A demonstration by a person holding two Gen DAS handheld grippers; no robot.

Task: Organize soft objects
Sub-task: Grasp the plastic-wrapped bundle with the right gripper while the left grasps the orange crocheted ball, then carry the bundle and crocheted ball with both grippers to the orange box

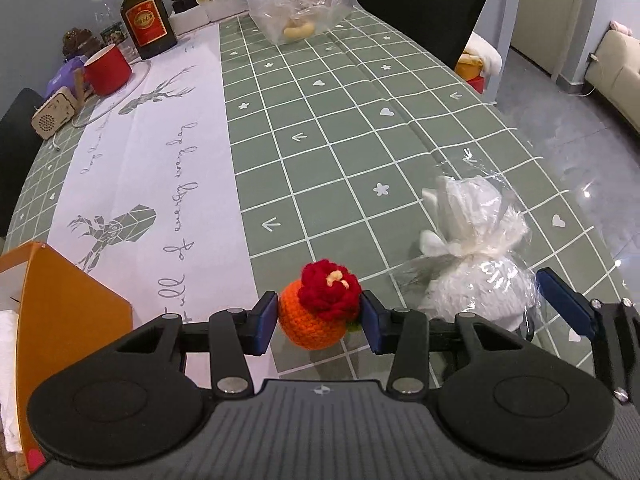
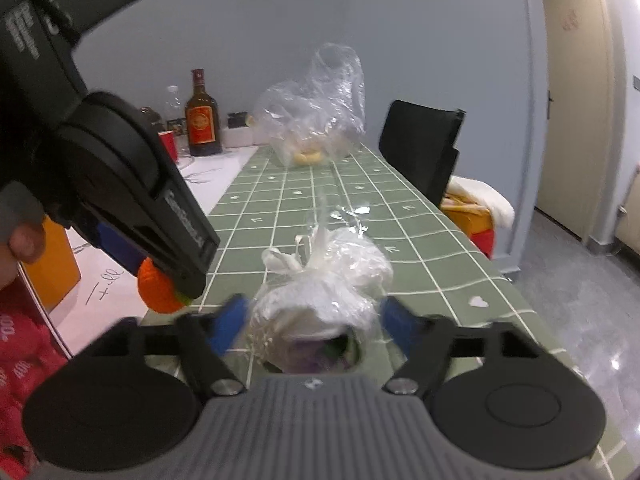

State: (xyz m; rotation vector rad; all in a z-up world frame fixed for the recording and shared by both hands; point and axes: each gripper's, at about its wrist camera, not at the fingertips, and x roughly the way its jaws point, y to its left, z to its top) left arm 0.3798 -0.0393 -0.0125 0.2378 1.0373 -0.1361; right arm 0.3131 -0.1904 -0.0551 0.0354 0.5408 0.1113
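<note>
Your left tool (image 1: 319,317) grips the crochet orange (image 1: 312,320) low over the bench (image 1: 340,120), so carry it gently to the orange box (image 1: 68,304), while your right tool (image 2: 314,322) stands released around the wrapped toy (image 2: 320,292).

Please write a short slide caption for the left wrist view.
Left gripper clamps a crocheted orange ball with red flower above the green checked tablecloth.

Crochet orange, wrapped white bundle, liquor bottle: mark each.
Crochet orange (image 1: 308,326): left wrist view, on its orange body.
Wrapped white bundle (image 2: 320,300): right wrist view, on its wrapped middle.
Liquor bottle (image 1: 146,20): left wrist view, on its red label.
</note>
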